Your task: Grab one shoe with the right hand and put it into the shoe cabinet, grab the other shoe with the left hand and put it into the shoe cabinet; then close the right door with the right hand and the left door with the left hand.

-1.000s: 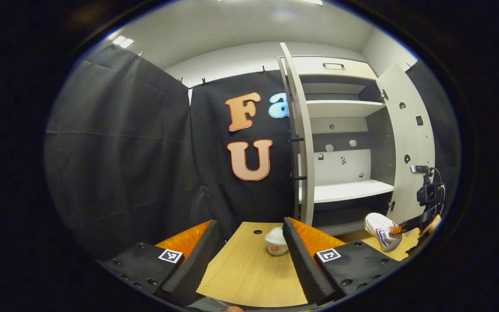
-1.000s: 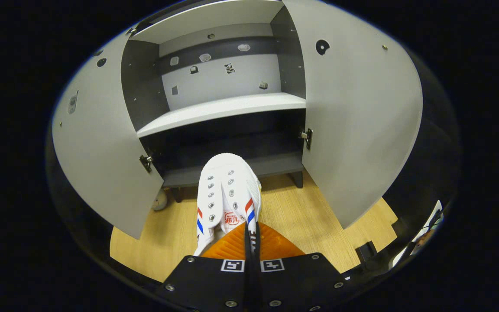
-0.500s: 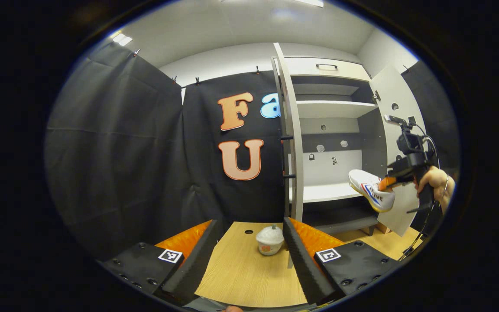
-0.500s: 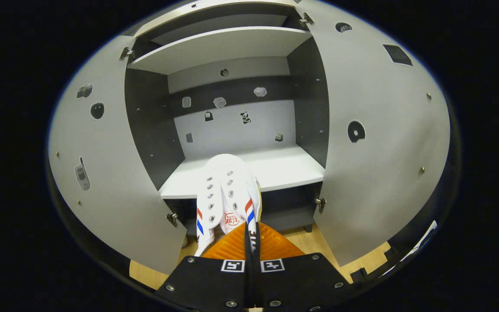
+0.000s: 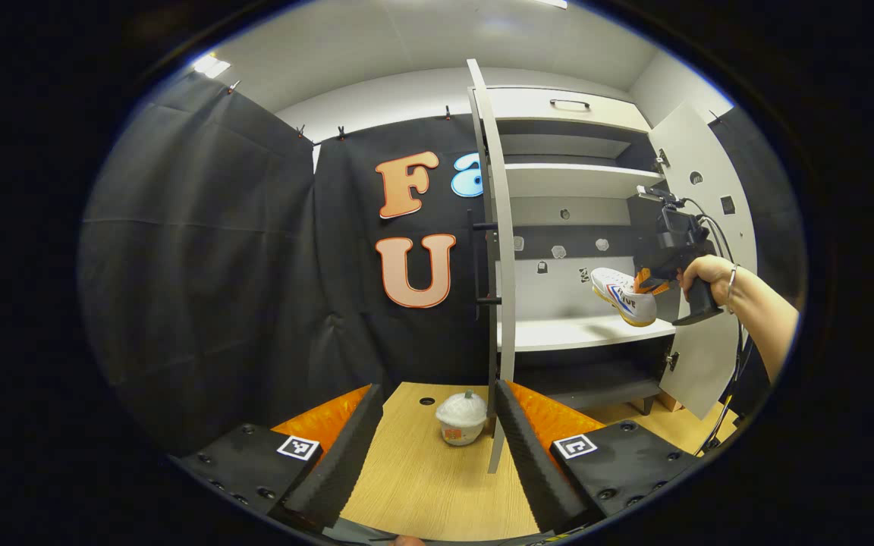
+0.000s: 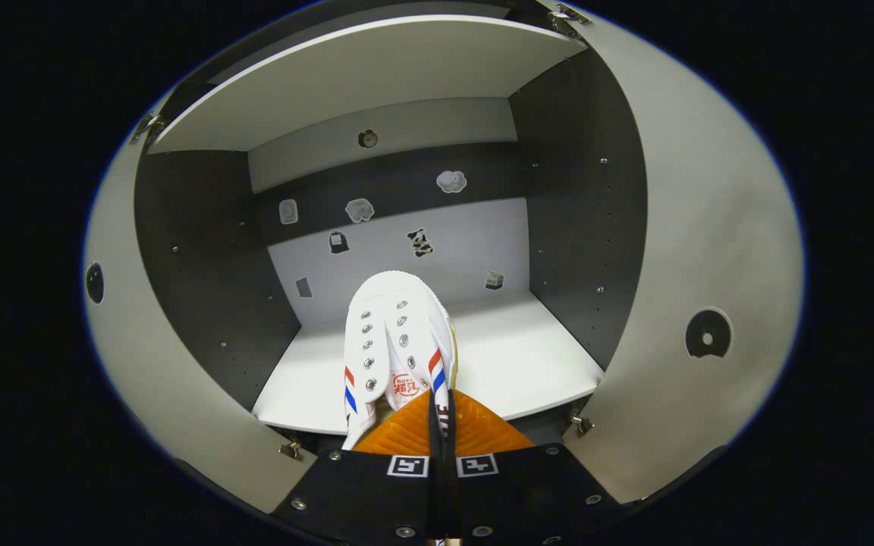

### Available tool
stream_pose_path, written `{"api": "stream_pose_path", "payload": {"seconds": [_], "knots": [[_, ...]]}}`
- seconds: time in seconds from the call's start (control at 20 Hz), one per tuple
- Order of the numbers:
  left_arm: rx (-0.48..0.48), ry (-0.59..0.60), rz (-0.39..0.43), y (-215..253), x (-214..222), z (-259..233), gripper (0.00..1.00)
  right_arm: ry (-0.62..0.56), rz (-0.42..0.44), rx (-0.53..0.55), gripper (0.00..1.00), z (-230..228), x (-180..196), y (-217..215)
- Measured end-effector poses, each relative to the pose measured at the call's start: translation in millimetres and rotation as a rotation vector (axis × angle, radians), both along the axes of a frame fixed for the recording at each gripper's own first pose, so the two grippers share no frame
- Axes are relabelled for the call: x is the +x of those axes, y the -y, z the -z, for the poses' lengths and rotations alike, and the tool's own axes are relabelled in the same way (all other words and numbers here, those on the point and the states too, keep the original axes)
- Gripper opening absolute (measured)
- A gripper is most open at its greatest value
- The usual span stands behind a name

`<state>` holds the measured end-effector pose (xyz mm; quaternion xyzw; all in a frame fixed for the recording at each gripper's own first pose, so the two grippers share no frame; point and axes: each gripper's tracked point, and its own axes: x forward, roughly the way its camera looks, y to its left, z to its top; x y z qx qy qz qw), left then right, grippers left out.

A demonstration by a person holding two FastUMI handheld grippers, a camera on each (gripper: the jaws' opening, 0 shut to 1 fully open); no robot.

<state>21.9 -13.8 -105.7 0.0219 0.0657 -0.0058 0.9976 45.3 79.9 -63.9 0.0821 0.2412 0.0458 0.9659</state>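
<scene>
Cabinet (image 6: 437,76) doors stand open, its matte grey panels framing a smooth white shelf (image 6: 513,356). A person's hand (image 5: 702,273) with outstretched forearm grips the right gripper (image 6: 437,409), whose fingers pinch the heel edge of a white canvas shoe (image 6: 395,334) held above that shelf. The left gripper (image 5: 437,447) gapes wide over the wooden floor (image 5: 422,485), near a small white container (image 5: 460,417) whose markings are unreadable.

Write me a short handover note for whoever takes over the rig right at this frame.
Right gripper: shut on the white shoe, held in the air over the cabinet's white shelf, not yet set down.
Left gripper: open, empty, low over the wooden floor.
Both cabinet doors open.
Done: first shoe grabbed.
Left: set it down, fetch the second shoe, close the right door, then the left.
</scene>
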Motion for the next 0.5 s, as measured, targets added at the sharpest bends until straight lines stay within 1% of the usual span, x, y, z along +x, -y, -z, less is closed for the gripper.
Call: {"api": "stream_pose_path", "payload": {"seconds": [0.2,0.35,0.4,0.5], "knots": [[0.024,-0.010,-0.048,-0.8,7.0,3.2,0.96,-0.042,0.046,-0.025,0.00,7.0,5.2,8.9],[0.030,-0.030,-0.076,-0.7,8.6,8.4,0.96,-0.081,0.067,-0.046,0.00,15.9,9.3,8.0],[0.032,-0.038,-0.084,-0.9,9.6,9.7,0.96,-0.095,0.068,-0.069,0.00,18.8,6.7,7.7],[0.036,-0.054,-0.089,0.5,10.9,15.6,0.96,-0.101,0.059,-0.126,0.00,10.5,5.7,8.8]]}}
